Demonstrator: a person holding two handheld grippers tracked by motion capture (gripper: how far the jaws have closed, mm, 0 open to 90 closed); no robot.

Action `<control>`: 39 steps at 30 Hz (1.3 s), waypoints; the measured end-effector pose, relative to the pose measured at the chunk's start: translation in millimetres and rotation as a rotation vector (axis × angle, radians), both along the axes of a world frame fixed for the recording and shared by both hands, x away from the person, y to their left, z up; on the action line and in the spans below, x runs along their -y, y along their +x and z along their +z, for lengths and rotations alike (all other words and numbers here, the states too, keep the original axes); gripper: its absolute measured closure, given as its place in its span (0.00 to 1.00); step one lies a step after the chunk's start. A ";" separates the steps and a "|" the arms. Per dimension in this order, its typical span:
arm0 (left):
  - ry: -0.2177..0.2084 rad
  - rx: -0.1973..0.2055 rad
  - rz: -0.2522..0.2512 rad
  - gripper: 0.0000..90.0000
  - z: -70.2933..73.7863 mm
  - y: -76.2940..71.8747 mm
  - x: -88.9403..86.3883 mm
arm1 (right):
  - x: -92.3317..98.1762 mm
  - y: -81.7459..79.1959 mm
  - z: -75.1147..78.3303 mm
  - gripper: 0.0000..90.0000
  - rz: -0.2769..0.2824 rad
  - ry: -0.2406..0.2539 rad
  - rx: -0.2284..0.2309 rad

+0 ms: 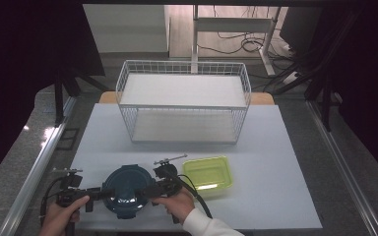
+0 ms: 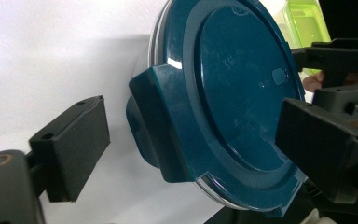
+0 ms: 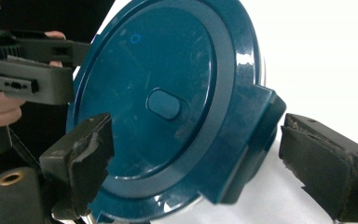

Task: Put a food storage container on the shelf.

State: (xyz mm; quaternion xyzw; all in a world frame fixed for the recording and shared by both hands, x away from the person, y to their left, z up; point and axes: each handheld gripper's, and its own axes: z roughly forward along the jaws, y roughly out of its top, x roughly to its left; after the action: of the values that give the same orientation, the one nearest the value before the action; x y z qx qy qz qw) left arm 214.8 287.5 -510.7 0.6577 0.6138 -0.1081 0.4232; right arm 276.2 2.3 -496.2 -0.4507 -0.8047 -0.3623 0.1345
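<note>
From above, the round container (image 1: 126,191) under its dark blue lid (image 1: 128,184) is covered on 2 sides by the left gripper (image 1: 98,192) and right gripper (image 1: 150,190), so contact between jaws and lid cannot be told. The person's left hand (image 1: 59,216) runs off the bottom edge. In the left gripper view the lid's top and bottom are cut by the picture's edges, and the green tub (image 2: 306,23) is mostly hidden behind it. In the right gripper view the lid's lower rim is cut off, and the body beneath is hidden.
</note>
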 end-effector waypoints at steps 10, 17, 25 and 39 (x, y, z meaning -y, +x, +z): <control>-0.073 -0.044 -0.008 0.21 -9.7 0.1 3.1 | -5.3 2.4 -9.4 0.12 -0.007 0.024 -0.068; -0.086 -0.068 0.007 0.27 -11.6 1.4 2.4 | -5.0 4.5 -13.6 0.17 -0.027 0.036 -0.134; -0.107 -0.077 0.017 0.28 -13.3 1.5 2.1 | -6.4 3.8 -15.6 0.16 -0.037 0.031 -0.174; -0.101 -0.063 0.043 0.37 -4.7 -4.1 3.0 | 5.3 2.8 -10.8 0.30 -0.116 0.074 -0.232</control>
State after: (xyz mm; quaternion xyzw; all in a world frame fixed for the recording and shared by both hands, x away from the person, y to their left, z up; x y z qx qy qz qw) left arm 210.6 284.6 -515.4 0.6183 0.6345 -0.1506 0.4386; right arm 279.0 -3.0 -507.0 -0.5301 -0.7424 -0.3443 0.2219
